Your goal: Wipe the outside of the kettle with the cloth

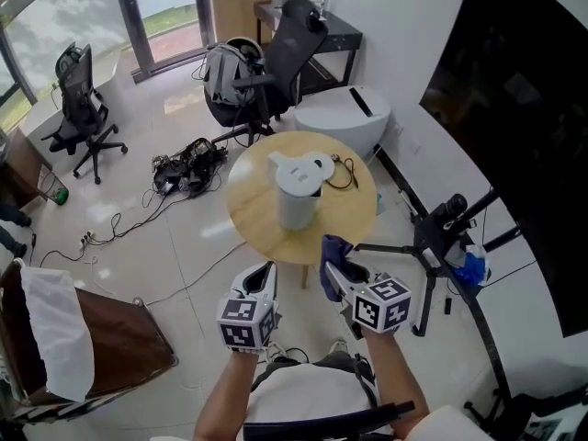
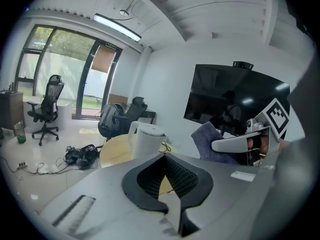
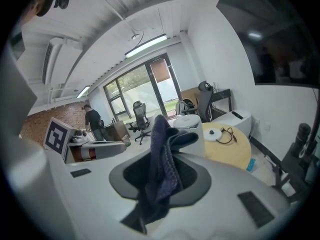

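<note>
A white kettle stands upright on a round wooden table, ahead of both grippers. My right gripper is shut on a dark blue cloth, which bunches up between the jaws. It hangs short of the table's near edge, apart from the kettle. My left gripper is shut with nothing in it, also short of the table. In the left gripper view the kettle lies ahead, with the cloth and the right gripper to its right.
The kettle's white base and a black cord lie on the table behind the kettle. On the floor are tangled cables, office chairs, a black tripod at right and a brown chair at left.
</note>
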A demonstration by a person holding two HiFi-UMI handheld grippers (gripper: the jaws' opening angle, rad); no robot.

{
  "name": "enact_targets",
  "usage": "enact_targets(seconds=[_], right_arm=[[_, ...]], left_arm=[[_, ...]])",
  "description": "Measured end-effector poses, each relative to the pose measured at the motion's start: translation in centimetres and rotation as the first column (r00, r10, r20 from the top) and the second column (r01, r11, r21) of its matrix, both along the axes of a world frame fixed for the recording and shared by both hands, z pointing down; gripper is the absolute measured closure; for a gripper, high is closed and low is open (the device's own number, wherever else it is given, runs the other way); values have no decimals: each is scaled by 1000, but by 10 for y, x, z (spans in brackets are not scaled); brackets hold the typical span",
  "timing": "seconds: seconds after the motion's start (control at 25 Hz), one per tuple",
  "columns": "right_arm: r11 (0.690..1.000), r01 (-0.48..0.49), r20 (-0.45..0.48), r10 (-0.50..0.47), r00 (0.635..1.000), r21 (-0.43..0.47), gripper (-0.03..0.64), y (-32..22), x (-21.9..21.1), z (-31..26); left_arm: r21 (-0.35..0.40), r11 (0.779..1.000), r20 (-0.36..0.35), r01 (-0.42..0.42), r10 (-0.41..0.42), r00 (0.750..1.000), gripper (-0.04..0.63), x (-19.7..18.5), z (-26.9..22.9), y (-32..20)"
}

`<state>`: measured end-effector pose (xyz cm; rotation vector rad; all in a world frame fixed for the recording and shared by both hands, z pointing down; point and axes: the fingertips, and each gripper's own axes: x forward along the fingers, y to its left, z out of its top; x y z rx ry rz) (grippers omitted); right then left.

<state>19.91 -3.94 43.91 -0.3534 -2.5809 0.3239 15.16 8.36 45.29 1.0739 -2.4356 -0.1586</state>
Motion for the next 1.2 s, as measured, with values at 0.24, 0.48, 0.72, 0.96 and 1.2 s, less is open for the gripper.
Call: enact_targets(seconds=[0.24, 0.48, 0.72, 0.96, 1.2], right_arm=[[999, 17, -10, -17, 1000, 41, 522, -18, 22, 1], [1000, 0, 11, 0, 1000, 18, 523, -47, 48, -7], [1000, 21, 29, -21, 999, -7, 523, -52, 63, -15], [998, 50, 31, -49, 998, -25, 523, -53, 74, -13], [997, 74, 30, -74, 997, -30, 523, -50, 80, -15]], left_arm=[[-12, 1000, 8, 14, -14, 1000, 594, 22, -7, -23], [-19, 1000, 29, 8, -7, 1000, 594, 47, -18, -51], [-31, 999, 35, 24, -23, 999, 594, 64, -23, -59], [-47, 998, 32, 43, -41, 999, 594, 81, -21, -62], [-47, 997, 30, 63, -62, 998, 594, 88, -22, -59]])
